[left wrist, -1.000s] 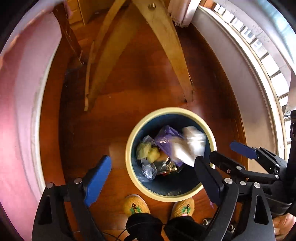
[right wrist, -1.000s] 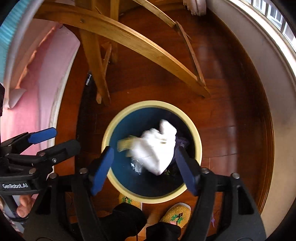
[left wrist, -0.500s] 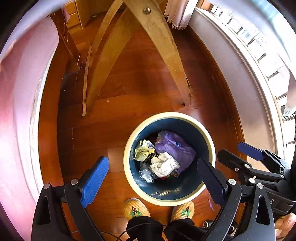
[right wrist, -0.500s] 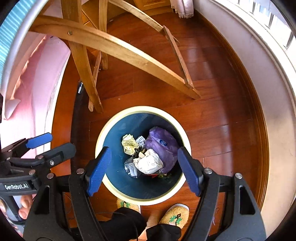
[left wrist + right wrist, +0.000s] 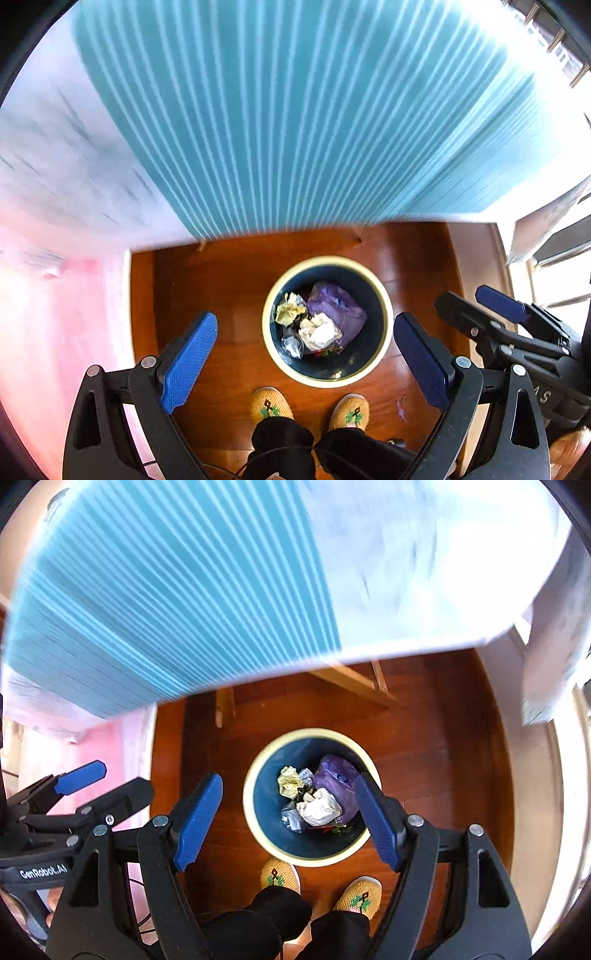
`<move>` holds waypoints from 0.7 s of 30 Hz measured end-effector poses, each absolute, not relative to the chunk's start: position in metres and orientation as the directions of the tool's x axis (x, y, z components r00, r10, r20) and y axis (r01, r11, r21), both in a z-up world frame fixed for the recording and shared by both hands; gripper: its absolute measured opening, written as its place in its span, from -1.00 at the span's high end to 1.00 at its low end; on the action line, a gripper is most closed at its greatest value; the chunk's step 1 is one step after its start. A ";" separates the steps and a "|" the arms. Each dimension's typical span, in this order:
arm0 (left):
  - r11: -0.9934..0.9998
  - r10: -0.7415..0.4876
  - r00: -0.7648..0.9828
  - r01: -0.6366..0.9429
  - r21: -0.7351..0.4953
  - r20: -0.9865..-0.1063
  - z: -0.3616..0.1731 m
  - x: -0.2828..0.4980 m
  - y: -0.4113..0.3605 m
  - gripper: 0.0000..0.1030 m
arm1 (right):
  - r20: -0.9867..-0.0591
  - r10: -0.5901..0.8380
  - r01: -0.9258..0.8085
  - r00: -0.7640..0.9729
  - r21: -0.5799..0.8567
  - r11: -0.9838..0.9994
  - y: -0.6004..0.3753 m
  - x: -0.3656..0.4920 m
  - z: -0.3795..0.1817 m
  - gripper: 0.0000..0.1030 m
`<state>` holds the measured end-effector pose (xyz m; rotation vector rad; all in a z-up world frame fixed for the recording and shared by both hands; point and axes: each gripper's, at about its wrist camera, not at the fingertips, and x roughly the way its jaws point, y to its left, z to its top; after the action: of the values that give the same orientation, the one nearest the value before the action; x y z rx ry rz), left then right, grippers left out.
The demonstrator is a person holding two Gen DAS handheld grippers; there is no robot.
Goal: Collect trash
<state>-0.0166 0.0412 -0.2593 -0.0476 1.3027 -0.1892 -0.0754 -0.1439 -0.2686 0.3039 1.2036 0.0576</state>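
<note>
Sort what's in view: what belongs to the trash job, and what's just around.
Job:
round dark blue bin with cream rim
crumpled white paper wad inside it
purple plastic bag inside it
crumpled yellowish paper inside it

Just around:
teal striped tabletop
light wooden table legs
yellow knitted slippers

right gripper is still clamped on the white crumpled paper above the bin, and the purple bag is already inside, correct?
Not quite: the right gripper is open and holds nothing. The right wrist view shows the white crumpled paper lying inside the bin, next to the purple bag, which is indeed inside.
</note>
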 end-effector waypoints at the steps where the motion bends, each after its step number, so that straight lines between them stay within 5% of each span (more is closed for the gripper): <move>1: 0.985 -0.163 0.265 0.108 -0.138 -0.950 -0.245 -0.016 0.042 -0.89 | -0.906 0.204 0.112 0.370 0.262 0.959 -0.142 -0.075 -0.255 -0.40; 21: 0.998 -0.057 0.458 0.007 -0.061 -0.887 0.007 0.012 0.065 -0.89 | -0.848 0.134 0.075 0.513 0.200 0.977 -0.125 -0.048 0.004 -0.40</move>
<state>0.0121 0.0646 0.0074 -0.0511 1.0946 -0.0395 -0.0479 -0.1246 0.0042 0.2223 1.0337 0.0363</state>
